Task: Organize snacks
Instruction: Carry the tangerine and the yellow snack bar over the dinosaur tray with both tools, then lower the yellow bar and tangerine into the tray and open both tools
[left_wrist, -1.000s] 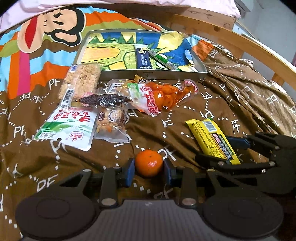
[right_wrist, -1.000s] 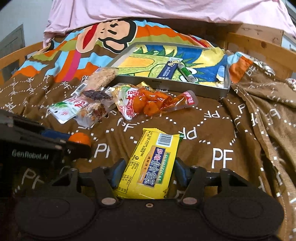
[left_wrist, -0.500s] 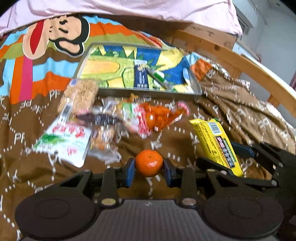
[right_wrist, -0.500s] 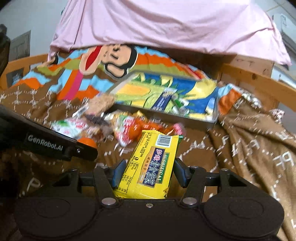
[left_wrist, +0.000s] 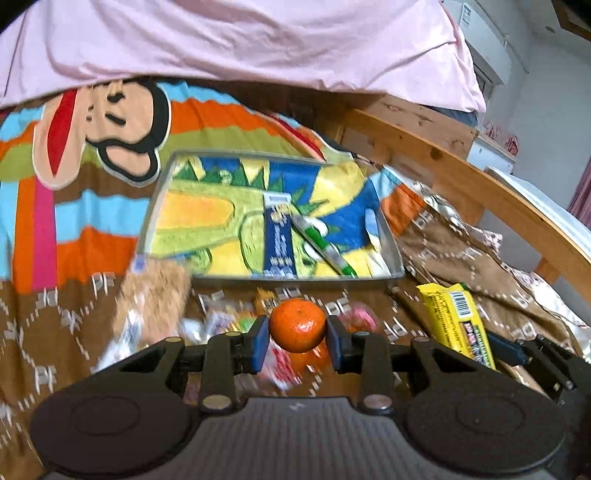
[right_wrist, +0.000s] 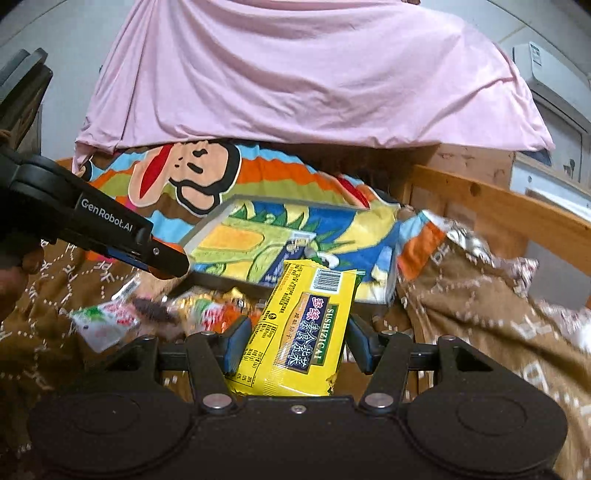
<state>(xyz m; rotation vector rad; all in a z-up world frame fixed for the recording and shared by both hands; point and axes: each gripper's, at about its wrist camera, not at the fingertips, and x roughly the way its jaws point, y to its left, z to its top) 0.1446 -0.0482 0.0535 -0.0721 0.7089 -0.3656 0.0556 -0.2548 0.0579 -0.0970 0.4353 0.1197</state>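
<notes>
My left gripper is shut on a small orange mandarin, held in the air above the brown blanket. My right gripper is shut on a yellow snack packet, also lifted; the packet shows at the right of the left wrist view. Beyond both lies a shallow metal tray with a bright cartoon lining, holding a dark blue sachet and a green-and-white stick. Several loose snack packs lie blurred on the blanket in front of the tray. The left gripper's arm crosses the right wrist view.
A brown patterned blanket covers the bed, with a colourful cartoon cover behind it. A pink sheet hangs across the back. A wooden bed rail runs along the right side. A puffed rice bar lies left of the tray's near edge.
Both grippers have risen with their loads and tilted up, so the tray and pink sheet fill more of each view. The loose snacks have dropped lower in both views and blurred.
</notes>
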